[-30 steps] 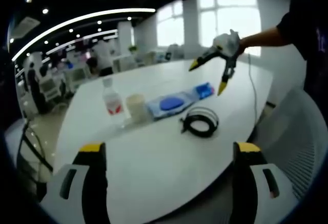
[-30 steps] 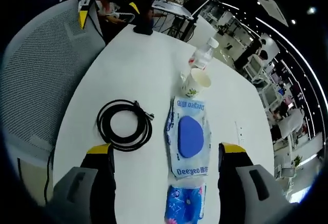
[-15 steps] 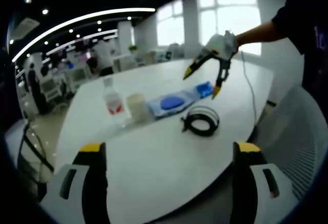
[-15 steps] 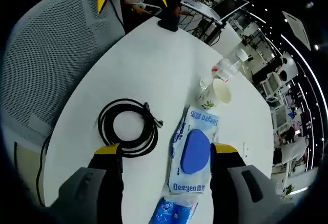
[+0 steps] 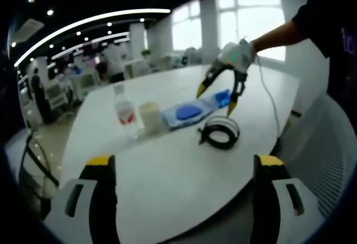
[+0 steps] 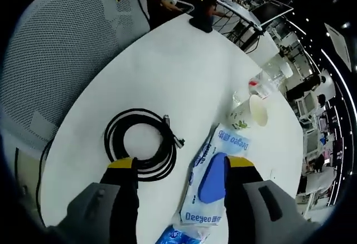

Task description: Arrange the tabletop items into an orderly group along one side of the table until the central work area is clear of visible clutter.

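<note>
White and glossy, the rounded surface [image 5: 167,166] carries a coiled black cable [image 6: 140,144], a crinkled wet-wipe pack [image 6: 215,180], a paper cup [image 6: 252,111] and a clear plastic bottle [image 5: 124,111]. My right gripper [image 6: 178,168] hovers above them, jaws wide, empty; my left gripper [image 5: 181,166] likewise.

The blue pack [image 6: 179,236] is cut off at the bottom edge; the right gripper's fingers [image 6: 124,181] cover part of the cable [image 6: 140,143] and perhaps the wipes [image 6: 215,185].
</note>
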`<state>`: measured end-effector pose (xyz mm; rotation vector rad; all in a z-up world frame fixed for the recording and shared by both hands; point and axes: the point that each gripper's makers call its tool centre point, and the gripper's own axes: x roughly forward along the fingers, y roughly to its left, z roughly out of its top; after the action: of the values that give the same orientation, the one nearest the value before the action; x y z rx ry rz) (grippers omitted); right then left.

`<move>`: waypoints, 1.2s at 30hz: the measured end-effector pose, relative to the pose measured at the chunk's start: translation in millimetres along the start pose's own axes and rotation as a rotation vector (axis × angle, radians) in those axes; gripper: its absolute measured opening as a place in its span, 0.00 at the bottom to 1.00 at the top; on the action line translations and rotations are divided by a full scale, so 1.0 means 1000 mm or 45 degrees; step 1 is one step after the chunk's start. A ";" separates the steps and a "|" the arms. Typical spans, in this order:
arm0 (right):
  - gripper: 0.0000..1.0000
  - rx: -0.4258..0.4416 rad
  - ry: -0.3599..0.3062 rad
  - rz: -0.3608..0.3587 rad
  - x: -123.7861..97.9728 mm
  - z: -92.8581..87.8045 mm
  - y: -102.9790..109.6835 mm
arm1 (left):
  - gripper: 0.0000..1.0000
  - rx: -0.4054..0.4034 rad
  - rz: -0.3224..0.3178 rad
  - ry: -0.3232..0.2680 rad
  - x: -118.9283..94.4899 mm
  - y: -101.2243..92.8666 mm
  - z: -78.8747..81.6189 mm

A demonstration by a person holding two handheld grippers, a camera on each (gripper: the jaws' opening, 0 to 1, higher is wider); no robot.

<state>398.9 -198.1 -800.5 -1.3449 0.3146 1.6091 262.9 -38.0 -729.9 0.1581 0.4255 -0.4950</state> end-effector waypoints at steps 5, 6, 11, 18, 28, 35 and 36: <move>0.59 -0.048 0.006 0.039 0.011 0.004 0.004 | 1.00 -0.010 -0.007 0.004 0.000 -0.001 -0.001; 0.59 -0.072 0.008 0.052 0.013 0.005 0.006 | 1.00 -0.013 -0.011 0.008 0.000 -0.001 -0.002; 0.56 -0.116 0.014 0.082 0.022 0.006 0.009 | 1.00 -0.020 -0.009 0.010 0.000 0.000 -0.002; 0.50 -0.133 0.003 0.104 0.033 0.010 0.010 | 0.99 -0.027 -0.015 0.023 0.001 -0.002 -0.004; 0.43 -0.167 0.008 0.178 0.051 0.016 0.018 | 0.99 -0.044 -0.019 0.038 0.002 -0.003 -0.006; 0.34 -0.102 0.010 0.235 0.061 0.015 0.020 | 0.99 -0.041 -0.020 0.047 0.003 -0.003 -0.007; 0.33 -0.093 0.011 0.240 0.062 0.014 0.020 | 0.99 -0.039 -0.020 0.048 0.003 -0.003 -0.007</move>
<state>380.3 -166.0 -856.0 -1.4120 0.4005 1.7859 261.4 -39.9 -738.0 0.1345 0.4713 -0.5010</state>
